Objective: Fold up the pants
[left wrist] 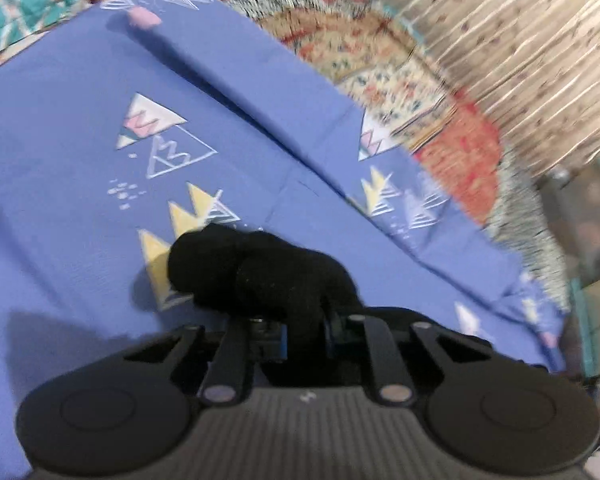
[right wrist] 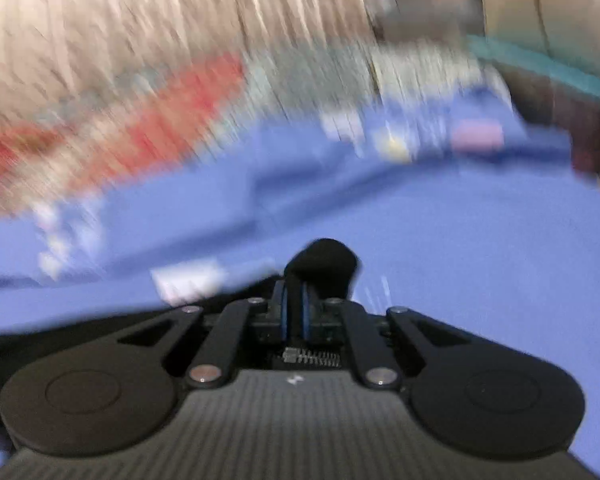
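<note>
Your pants [left wrist: 256,268] are black, soft cloth, showing only as small bunched wads against the blue sheet [left wrist: 60,208] printed with triangles. In the left wrist view, a thick wad bulges out just ahead of your left gripper [left wrist: 300,320], which is clamped on it above the sheet. In the right wrist view, your right gripper [right wrist: 296,308] pinches another black bunch between its closed blue pads [right wrist: 285,312], with more dark cloth trailing off low to the left. That view is badly smeared, so the rest of the garment stays hidden.
</note>
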Demonstrator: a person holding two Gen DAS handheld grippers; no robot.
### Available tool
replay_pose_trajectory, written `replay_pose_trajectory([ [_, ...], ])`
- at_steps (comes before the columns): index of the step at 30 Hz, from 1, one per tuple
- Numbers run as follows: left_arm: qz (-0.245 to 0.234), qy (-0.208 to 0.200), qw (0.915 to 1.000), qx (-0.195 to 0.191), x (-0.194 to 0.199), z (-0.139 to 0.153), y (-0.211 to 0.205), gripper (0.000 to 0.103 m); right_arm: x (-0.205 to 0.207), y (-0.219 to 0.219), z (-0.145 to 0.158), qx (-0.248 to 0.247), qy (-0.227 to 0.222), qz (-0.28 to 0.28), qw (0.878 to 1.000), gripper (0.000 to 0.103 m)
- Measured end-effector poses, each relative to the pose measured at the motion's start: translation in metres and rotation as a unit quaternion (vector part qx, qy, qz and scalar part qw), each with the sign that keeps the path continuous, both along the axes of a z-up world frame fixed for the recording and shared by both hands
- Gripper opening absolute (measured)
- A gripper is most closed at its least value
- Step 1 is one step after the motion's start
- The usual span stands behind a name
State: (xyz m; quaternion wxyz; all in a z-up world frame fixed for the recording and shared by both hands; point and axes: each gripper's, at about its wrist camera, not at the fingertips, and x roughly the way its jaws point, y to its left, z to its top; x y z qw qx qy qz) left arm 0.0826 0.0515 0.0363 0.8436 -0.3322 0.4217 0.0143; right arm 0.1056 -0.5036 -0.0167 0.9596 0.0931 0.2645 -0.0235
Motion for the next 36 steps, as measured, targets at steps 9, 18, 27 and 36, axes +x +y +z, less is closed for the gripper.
replay_pose_trajectory([
  [9,0.023,0.032,0.9989,-0.025,-0.113,-0.035,0.037,0.013,-0.178,-0.024,0.032,-0.010,-0.072,0.041,0.996,0.007],
  [18,0.038,0.040,0.9975,-0.044,-0.159,-0.088,0.048,0.013,-0.212,-0.051,0.005,-0.031,0.056,-0.103,0.993,0.041],
  [27,0.041,0.029,0.9973,-0.054,-0.164,-0.068,0.041,0.013,-0.082,0.031,0.015,0.026,0.023,0.036,0.999,0.086],
  [36,0.049,0.019,0.9970,-0.058,-0.140,-0.028,0.045,0.013,0.003,0.095,-0.033,0.004,0.091,0.064,0.994,0.008],
])
